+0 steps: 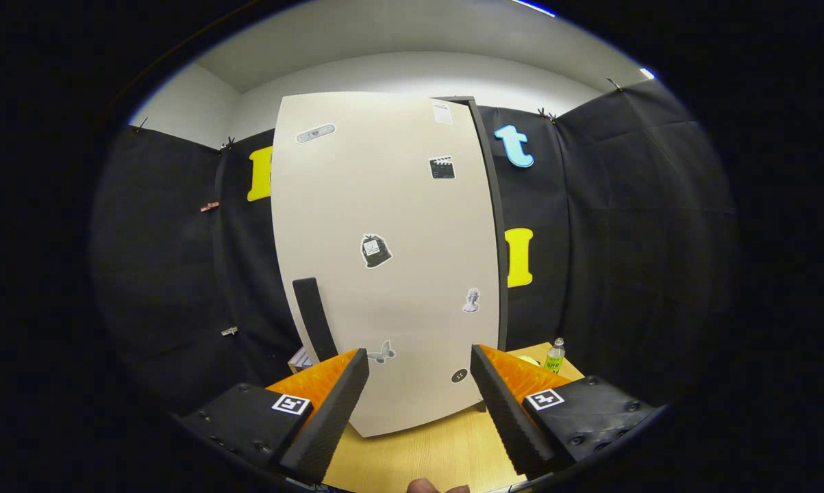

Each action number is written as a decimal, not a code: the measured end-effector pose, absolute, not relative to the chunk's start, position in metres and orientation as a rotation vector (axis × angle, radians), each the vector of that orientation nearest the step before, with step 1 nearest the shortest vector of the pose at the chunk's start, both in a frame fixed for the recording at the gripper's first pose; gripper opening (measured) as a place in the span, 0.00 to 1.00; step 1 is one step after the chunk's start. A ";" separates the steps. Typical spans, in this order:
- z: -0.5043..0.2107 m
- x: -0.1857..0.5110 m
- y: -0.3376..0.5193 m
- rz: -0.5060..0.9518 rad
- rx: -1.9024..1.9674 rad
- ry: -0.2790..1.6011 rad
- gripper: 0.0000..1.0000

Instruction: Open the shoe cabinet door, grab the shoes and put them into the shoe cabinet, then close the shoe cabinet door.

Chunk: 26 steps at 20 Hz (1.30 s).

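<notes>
The shoe cabinet stands just ahead of my fingers on a wooden table (425,452). Its pale beige door (384,260) faces me, dotted with small stickers, and looks shut or nearly shut against the dark cabinet frame (495,226) along its right side. A dark vertical handle (314,318) sits low on the door's left side, just above my left finger. My gripper (418,383) is open, with nothing between its fingers and the door's lower part seen through the gap. No shoes are in sight.
A small green-labelled bottle (555,356) stands on the table to the right of the cabinet, beyond my right finger. A small object (300,358) peeks out left of the cabinet base. Black cloth walls surround the table. A fingertip (429,487) shows at the table's near edge.
</notes>
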<state>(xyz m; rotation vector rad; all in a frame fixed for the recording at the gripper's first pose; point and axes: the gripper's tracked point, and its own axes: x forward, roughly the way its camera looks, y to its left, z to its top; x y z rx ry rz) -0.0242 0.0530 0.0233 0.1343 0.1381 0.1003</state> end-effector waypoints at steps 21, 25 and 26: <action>0.030 -0.032 0.053 0.105 0.110 0.112 0.98; 0.027 -0.031 0.056 0.107 0.108 0.114 0.98; 0.027 -0.030 0.056 0.106 0.105 0.112 0.98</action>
